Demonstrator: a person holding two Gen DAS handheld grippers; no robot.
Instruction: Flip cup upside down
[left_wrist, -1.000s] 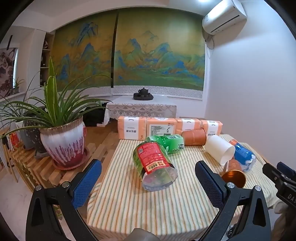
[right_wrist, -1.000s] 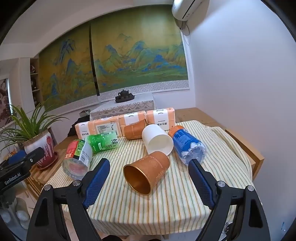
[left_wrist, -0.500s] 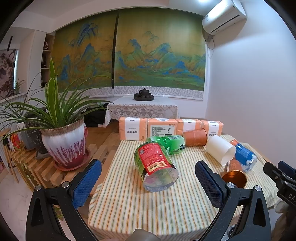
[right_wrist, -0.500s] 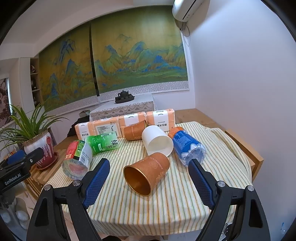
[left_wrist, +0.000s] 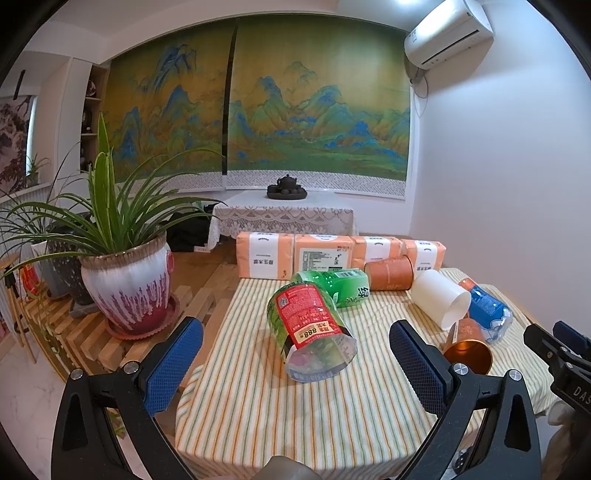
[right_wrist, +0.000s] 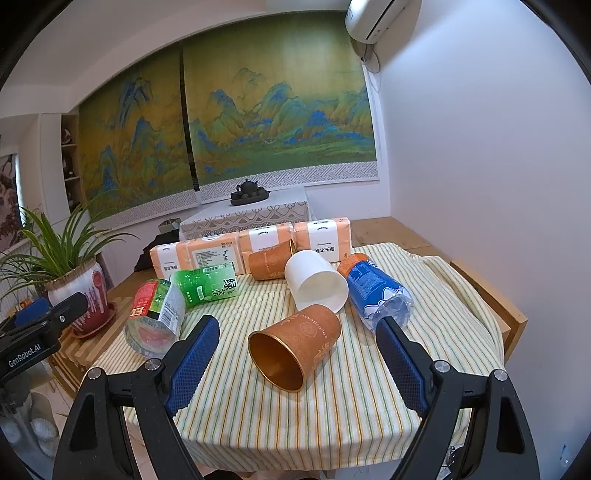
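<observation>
An orange paper cup with a gold inside lies on its side on the striped tablecloth, mouth toward me. My right gripper hovers open just in front of it, nothing between its blue pads. The same cup shows at the right in the left wrist view. A white cup and a second orange cup also lie on their sides behind it. My left gripper stands open before a red-and-green cut bottle, holding nothing.
A blue-labelled bottle and a green bottle lie on the cloth. Orange tissue packs line the back edge. A potted plant stands on a slatted rack to the left. The white wall is close on the right.
Both views have shifted very slightly; the grippers stay open and the cups have not moved.
</observation>
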